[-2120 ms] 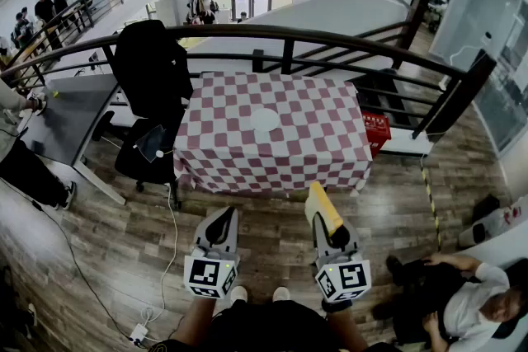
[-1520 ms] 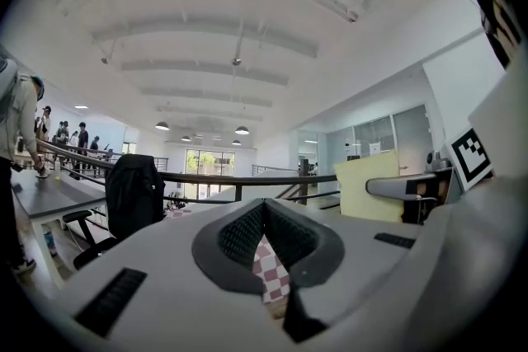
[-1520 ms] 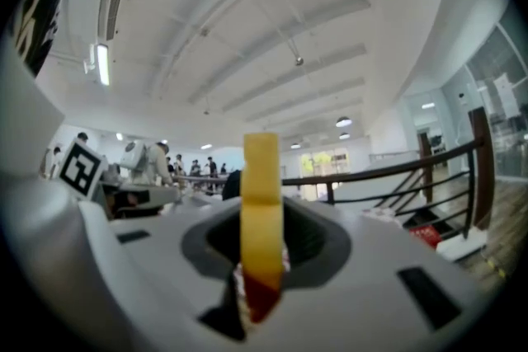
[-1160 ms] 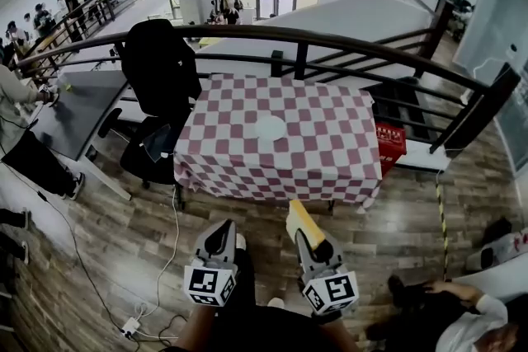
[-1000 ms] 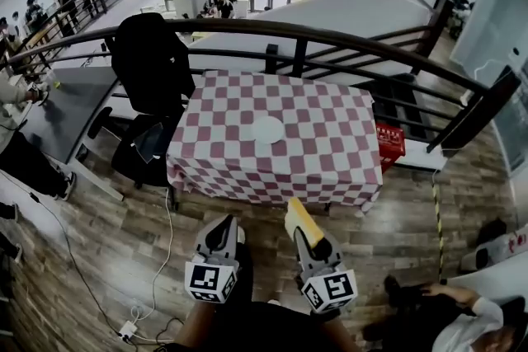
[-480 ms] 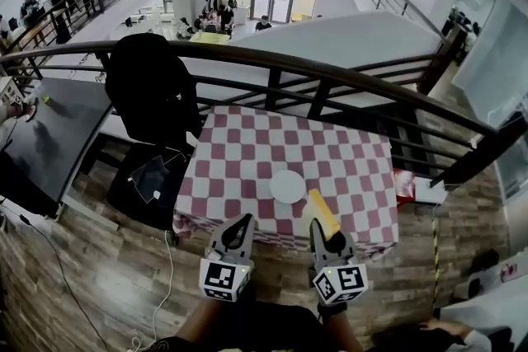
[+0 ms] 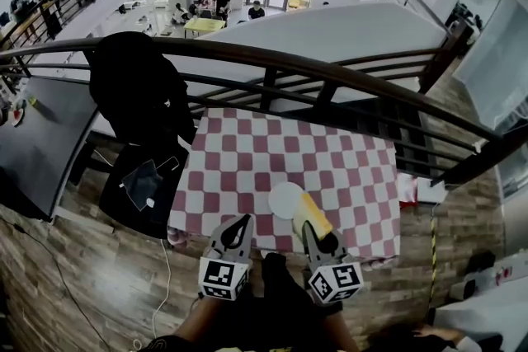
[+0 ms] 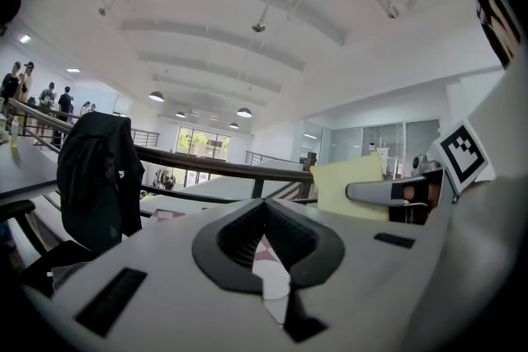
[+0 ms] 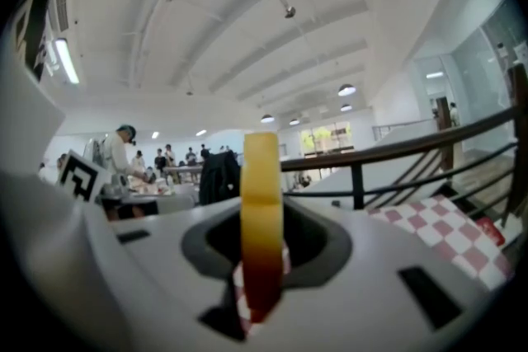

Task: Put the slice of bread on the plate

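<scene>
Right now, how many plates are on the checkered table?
1. One white plate on the checkered table, near its front edge, just ahead of the bread slice held by the right gripper. A little of that edge is hidden.

1. The counter (image 7: pixel 239 165) has a red-and-white checked cloth
2. The plate (image 7: pixel 283 198) is plain white
3. The slice of bread (image 7: pixel 314 215) is pale yellow, browner at one edge
4. The jacket (image 7: pixel 136 86) is black
5. The floor (image 7: pixel 107 276) is brown wood planks
</scene>
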Motion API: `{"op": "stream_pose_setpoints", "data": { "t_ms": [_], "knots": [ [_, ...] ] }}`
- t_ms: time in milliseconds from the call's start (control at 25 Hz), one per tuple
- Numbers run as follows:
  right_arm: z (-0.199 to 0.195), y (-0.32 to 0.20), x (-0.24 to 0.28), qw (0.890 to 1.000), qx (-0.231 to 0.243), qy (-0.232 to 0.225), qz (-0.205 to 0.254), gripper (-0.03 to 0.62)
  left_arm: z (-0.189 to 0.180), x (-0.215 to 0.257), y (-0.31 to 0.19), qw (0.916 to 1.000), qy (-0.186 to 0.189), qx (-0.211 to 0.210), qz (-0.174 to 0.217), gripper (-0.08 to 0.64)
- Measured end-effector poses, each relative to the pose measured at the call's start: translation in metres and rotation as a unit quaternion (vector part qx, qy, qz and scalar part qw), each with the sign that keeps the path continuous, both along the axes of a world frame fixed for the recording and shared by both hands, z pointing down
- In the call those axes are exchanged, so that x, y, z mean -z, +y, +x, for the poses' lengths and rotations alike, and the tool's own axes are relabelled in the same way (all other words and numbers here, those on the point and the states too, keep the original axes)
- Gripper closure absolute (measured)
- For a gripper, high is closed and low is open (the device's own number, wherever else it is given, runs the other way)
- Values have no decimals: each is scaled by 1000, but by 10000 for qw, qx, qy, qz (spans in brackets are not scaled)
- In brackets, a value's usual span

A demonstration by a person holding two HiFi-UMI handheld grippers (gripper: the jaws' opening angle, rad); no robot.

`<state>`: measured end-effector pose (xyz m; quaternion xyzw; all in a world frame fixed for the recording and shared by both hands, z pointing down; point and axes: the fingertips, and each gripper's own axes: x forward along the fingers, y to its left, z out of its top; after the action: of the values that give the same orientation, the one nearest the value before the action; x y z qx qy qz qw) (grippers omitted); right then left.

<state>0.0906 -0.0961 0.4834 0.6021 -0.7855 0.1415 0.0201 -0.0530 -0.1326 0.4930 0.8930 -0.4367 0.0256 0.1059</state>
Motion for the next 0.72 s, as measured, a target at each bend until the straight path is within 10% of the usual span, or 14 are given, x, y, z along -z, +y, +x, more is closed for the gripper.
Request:
{"op": "stream_pose_setpoints", "data": {
  "t_ms": [400,720],
  "knots": [
    [25,-67,-72,9945,389,3,-969,495,43,-32,-55,9983,-317,-91,-483,540],
    [37,-76,-170,9675,561,-316,-2445,495,55,-65,-78,9943,-615,164,-854,540]
  ]
}}
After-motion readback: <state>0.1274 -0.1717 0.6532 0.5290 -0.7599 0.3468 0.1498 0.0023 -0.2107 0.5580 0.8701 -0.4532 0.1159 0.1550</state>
